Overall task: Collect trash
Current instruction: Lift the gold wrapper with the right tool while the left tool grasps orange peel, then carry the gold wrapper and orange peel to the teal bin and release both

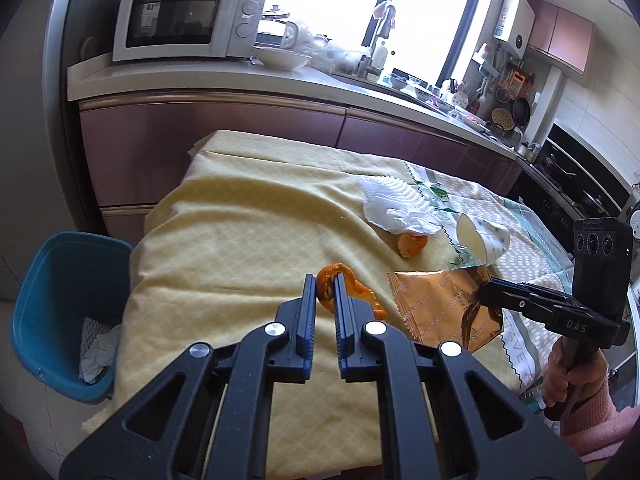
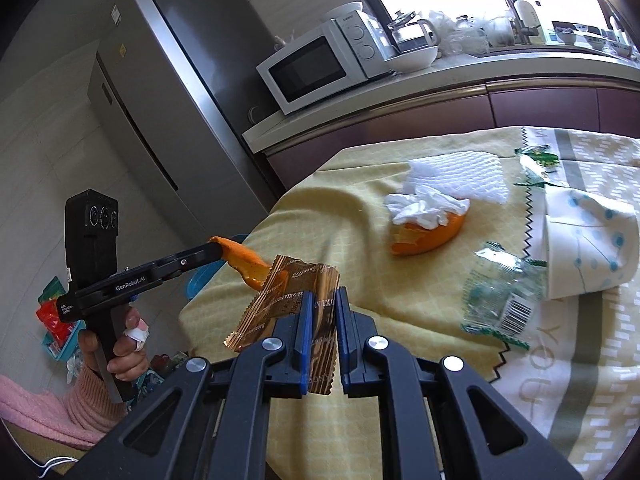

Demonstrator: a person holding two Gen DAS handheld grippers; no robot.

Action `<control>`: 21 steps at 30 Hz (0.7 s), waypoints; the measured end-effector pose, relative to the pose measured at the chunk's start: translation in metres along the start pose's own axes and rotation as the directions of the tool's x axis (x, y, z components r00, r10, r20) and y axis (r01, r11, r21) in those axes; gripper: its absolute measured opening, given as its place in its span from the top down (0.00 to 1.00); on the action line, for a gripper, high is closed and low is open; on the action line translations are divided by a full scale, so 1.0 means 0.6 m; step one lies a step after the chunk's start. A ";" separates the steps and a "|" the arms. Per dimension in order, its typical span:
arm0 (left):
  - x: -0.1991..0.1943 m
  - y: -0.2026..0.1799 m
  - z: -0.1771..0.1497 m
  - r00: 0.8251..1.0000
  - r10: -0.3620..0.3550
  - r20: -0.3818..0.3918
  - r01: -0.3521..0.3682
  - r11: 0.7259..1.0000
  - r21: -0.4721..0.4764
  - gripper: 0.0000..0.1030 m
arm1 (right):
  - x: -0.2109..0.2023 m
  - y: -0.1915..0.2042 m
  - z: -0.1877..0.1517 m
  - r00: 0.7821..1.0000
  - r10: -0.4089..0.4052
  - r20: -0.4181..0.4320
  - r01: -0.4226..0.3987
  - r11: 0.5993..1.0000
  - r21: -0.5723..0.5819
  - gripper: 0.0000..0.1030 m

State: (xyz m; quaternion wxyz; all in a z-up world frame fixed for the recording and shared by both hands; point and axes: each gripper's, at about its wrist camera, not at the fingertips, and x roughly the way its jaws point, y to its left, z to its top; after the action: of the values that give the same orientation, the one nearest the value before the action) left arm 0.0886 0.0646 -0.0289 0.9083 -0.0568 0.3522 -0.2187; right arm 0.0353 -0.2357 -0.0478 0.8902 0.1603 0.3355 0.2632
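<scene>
The left gripper [image 1: 324,286] pinches a strip of orange peel [image 1: 352,292] just above the centre of its view, lifted off the yellow cloth [image 1: 240,240]. The right gripper [image 2: 322,304] is clamped on a golden wrapper [image 2: 296,300], also raised. At the lower left of the left view a blue bin [image 1: 44,280] already holds crumpled white scraps, so collecting seems partly done. Left on the cloth, beyond both claws toward the upper right: white tissue [image 2: 424,204] on an orange peel half [image 2: 432,236], foam netting [image 2: 460,176], a paper cup [image 2: 592,240] and a clear wrapper [image 2: 500,300].
</scene>
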 end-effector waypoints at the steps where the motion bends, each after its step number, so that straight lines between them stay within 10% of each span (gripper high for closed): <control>1: -0.009 0.009 -0.001 1.000 0.013 0.007 -0.013 1.000 -0.007 0.91 | 0.007 0.006 0.004 1.000 0.010 -0.005 -0.010 1.000 -0.007 0.90; 21: -0.121 0.174 -0.021 0.974 0.216 0.071 -0.204 0.968 -0.150 0.91 | 0.165 0.116 0.061 0.984 0.134 -0.119 -0.149 0.982 -0.120 0.90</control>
State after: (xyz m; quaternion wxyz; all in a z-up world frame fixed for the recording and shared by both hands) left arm 0.0698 0.1909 -0.0204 0.9344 -0.0928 0.3311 -0.0931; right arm 0.0981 -0.1262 -0.0395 0.8577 0.1114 0.3545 0.3553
